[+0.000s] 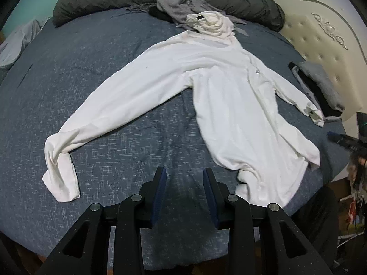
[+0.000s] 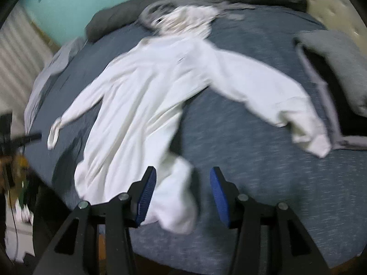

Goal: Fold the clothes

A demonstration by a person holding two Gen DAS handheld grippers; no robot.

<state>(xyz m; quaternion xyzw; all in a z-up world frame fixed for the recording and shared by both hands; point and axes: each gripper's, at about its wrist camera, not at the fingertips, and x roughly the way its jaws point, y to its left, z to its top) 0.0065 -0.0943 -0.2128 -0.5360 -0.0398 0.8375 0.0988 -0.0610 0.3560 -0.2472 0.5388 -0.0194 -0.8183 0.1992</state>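
Your left gripper (image 1: 184, 181) hovers with its jaws parted and nothing between them, over bare blue bedspread (image 1: 114, 105) just short of the white hoodie (image 1: 220, 87). Your right gripper (image 2: 182, 183) is likewise spread wide and holds nothing, though the rumpled hem corner (image 2: 176, 197) lies right under the gap between its pads.

You have the hoodie lying spread on the bed, body lengthways, both sleeves flung outward, hood bunched at the far end against a grey garment (image 1: 179, 6). Judging by that, the work stands at the laying-out stage with no fold in the cloth; the nearest hem is buckled rather than flat. Any fold will call for a clean pinch on an edge, and the left sleeve cuff (image 1: 62, 176), doubled back on itself, would want straightening too.

The right wrist view is smeared, so whether the pads touch the hem is probably beyond telling. A folded grey and black pile (image 1: 321, 87) sits by the headboard, partly cut off.
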